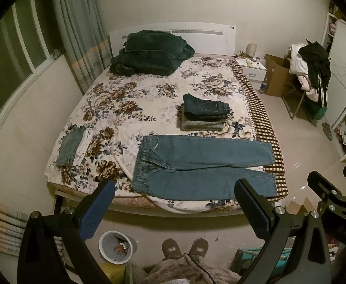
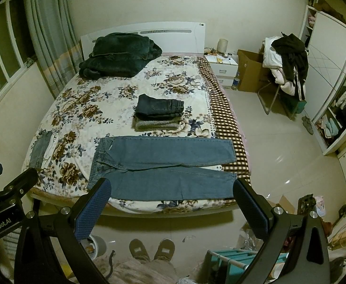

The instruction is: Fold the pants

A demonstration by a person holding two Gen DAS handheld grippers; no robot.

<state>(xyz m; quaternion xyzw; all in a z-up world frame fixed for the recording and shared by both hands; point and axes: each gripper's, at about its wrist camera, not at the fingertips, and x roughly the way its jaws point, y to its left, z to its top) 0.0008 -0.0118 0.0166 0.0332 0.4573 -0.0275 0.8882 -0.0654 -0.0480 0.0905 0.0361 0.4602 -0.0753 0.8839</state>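
A pair of light blue jeans (image 1: 201,165) lies spread flat along the near edge of the bed (image 1: 130,108), waistband to the left, both legs pointing right; it also shows in the right wrist view (image 2: 163,168). My left gripper (image 1: 175,189) is open and empty, held above the floor short of the bed's near edge. My right gripper (image 2: 170,189) is open and empty too, beside the left one, also short of the bed. Neither touches the jeans.
A stack of folded dark jeans and grey cloth (image 1: 205,114) sits behind the blue jeans. Small folded clothes (image 1: 72,148) lie at the bed's left. A dark green blanket (image 1: 149,54) is at the headboard. A white bin (image 1: 116,246) and my slippered feet (image 1: 184,248) are on the floor.
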